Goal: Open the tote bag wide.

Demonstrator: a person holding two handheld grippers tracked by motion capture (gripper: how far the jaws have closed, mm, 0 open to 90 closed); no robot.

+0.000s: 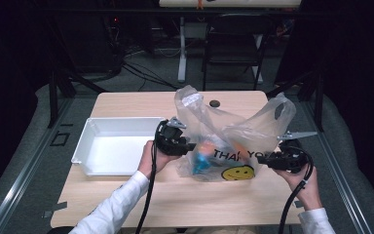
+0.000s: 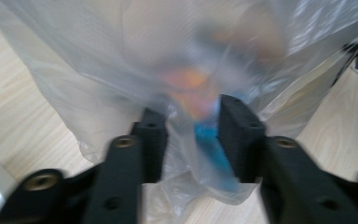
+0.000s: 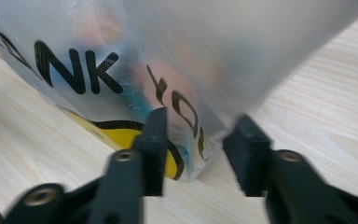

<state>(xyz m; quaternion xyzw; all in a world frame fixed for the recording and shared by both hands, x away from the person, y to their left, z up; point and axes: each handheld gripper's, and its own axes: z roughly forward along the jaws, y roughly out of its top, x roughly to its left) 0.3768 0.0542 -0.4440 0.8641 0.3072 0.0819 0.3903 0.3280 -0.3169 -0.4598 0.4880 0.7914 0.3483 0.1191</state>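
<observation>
A: The plastic bag point(image 1: 233, 141) sits upright toward the right of the middle of the table point(image 1: 126, 105), handles up and mouth slack. It's translucent, printed with black letters and a yellow smiley, and something orange and blue point(image 1: 203, 155) lies blurred inside, low on its left side.

B: And the tools?

A: The left gripper point(image 1: 187, 146) is at the bag's lower left corner. In the left gripper view its jaws stand moderately apart with bag film and the blue-and-orange thing point(image 2: 205, 126) between them, not yet pinched, as far as I can judge. The right gripper point(image 1: 263, 158) is at the lower right corner; in the right gripper view its jaws are also parted, straddling the bag's bottom edge point(image 3: 191, 154) by the smiley.

B: So how far along?

A: Early, I'd say. The contents are inside the bag, and the white tray point(image 1: 92, 136) to the left is bare. If the aim is emptying the bag into it, both corners need gripping, then lifting and tipping
</observation>
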